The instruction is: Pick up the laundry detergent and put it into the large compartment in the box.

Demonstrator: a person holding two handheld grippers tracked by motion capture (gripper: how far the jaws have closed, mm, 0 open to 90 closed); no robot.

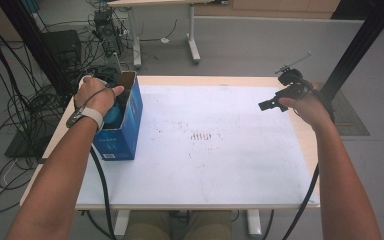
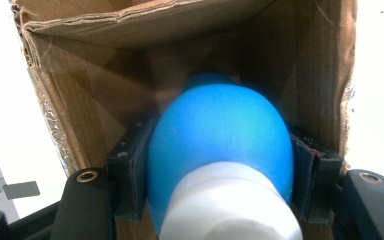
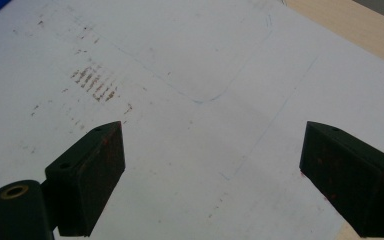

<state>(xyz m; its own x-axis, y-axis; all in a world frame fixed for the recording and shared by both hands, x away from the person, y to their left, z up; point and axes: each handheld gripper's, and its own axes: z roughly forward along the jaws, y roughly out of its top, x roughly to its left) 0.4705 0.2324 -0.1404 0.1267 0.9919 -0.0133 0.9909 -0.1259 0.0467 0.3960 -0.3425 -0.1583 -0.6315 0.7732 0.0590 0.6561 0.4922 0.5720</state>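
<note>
Inside box [image 2: 300,65], left gripper [image 2: 220,165] clamps blue bulb [image 2: 220,130].

Wooden table [image 1: 307,134], white sheet [image 1: 220,150] over top; blue cardboard box [image 1: 122,132] at left edge.

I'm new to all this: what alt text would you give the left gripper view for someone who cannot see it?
A blue rounded object with a white end is clamped between two black pads of the left gripper, inside an open cardboard box. The box's brown walls surround the object on three sides.
</note>
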